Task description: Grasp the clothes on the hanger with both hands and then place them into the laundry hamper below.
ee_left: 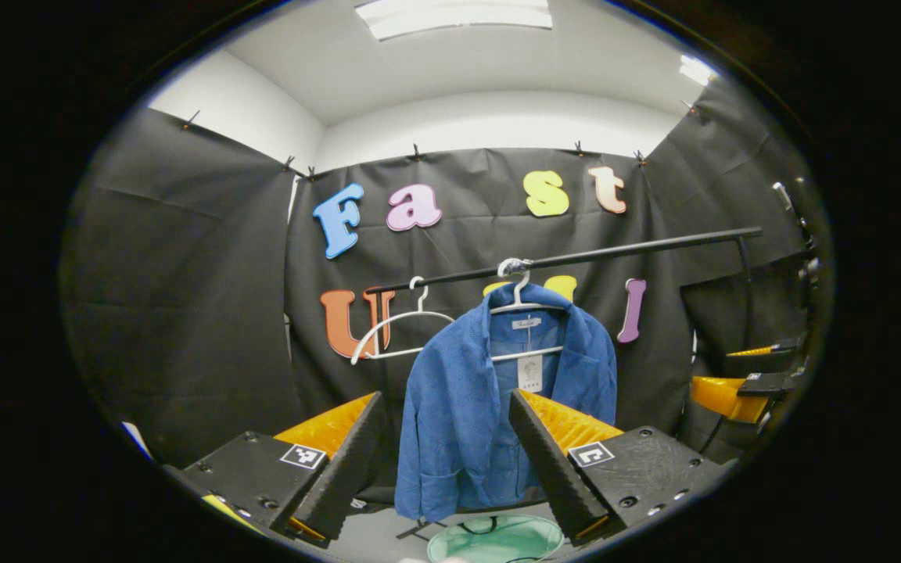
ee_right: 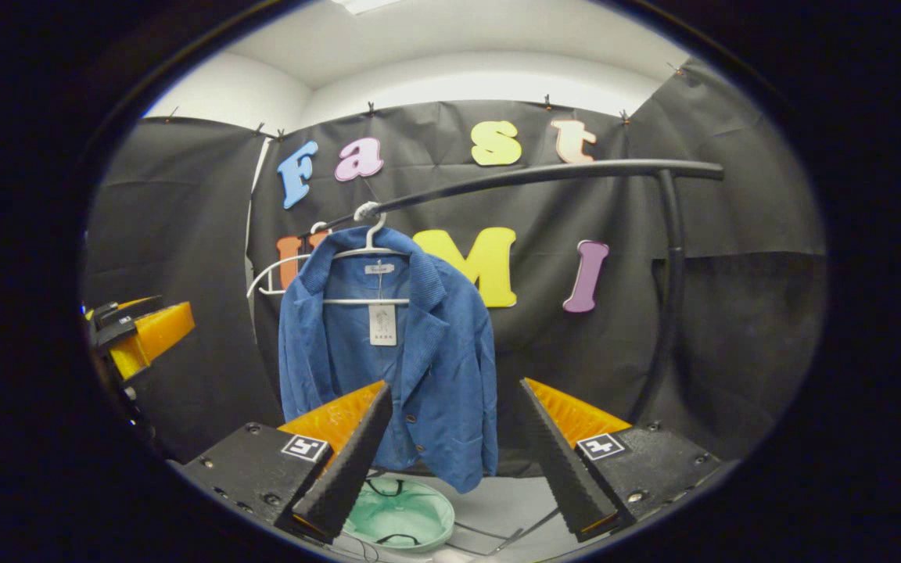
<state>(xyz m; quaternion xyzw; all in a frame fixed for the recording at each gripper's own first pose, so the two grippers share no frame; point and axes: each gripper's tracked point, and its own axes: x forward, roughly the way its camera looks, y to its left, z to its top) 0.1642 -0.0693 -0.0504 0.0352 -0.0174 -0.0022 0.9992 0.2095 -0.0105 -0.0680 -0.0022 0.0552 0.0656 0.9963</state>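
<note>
At the near edge of each view, both pairs of tongs stand spread and empty: left tongs, right tongs. Below and beyond them sits the green laundry hamper, open-topped on the floor. Farther off, well apart from both tongs, the blue jacket hangs on a white hanger from the black rail. Judgement: approach one shoulder per side, pinch cloth only, lift clear of the hanger together, then lower over the hamper.
</note>
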